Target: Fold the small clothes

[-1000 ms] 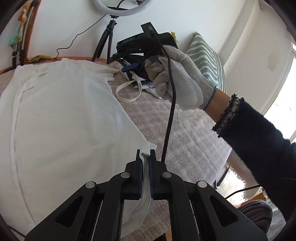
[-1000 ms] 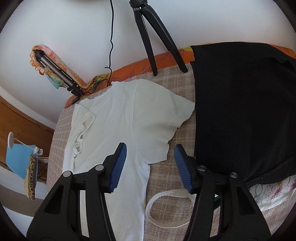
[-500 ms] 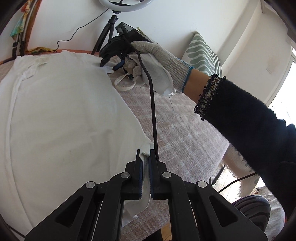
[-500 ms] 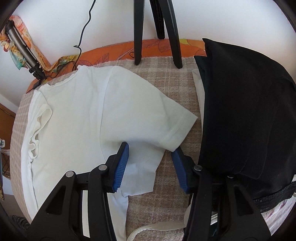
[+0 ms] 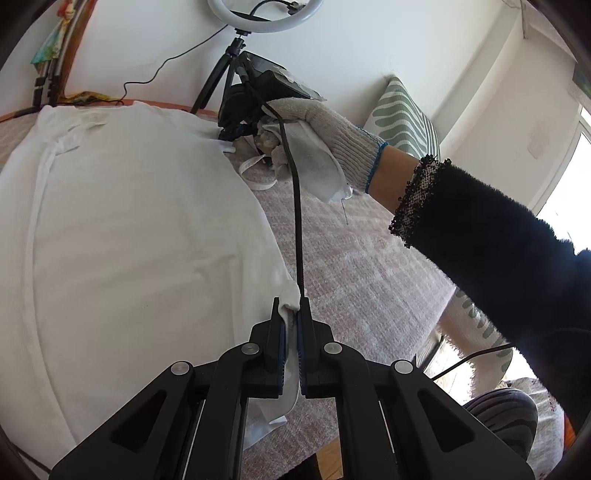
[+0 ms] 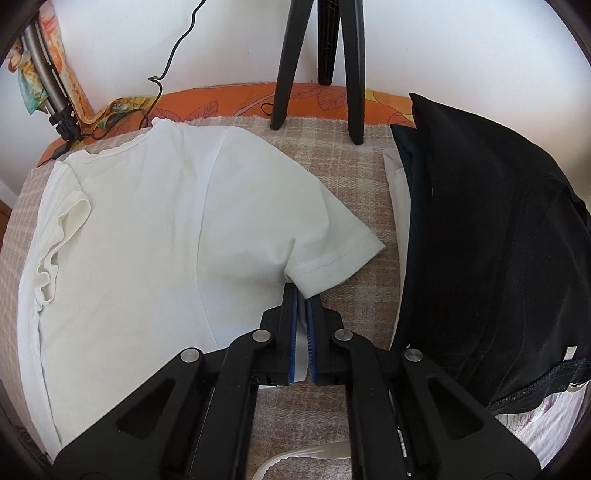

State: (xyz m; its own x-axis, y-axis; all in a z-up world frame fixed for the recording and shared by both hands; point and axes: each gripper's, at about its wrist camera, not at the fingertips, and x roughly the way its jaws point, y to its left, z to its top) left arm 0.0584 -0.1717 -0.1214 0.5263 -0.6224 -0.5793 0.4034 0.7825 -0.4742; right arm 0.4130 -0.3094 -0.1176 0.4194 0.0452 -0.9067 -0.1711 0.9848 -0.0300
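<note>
A small white T-shirt (image 5: 129,240) (image 6: 166,229) lies flat on a beige checked cover (image 5: 362,280) (image 6: 351,173). My left gripper (image 5: 291,306) is shut on the shirt's hem corner, with white cloth bunched between its blue pads. My right gripper (image 6: 302,293) is shut on the shirt's side edge just under the near sleeve (image 6: 332,251). In the left wrist view a gloved hand (image 5: 325,136) holds the right gripper (image 5: 231,134) down at the far edge of the shirt, and a black cable (image 5: 297,221) runs from it toward me.
A black garment (image 6: 487,251) lies heaped right of the shirt, over patterned cloth. Tripod legs (image 6: 284,66) stand at the cover's far edge below a ring light (image 5: 266,18). A white strap loop (image 5: 258,177) lies by the shirt. A striped cushion (image 5: 406,118) leans against the wall.
The right gripper came down over the shirt's edge below the sleeve and its jaws shut on the cloth. The left gripper kept its grip on the hem corner and stayed in place.
</note>
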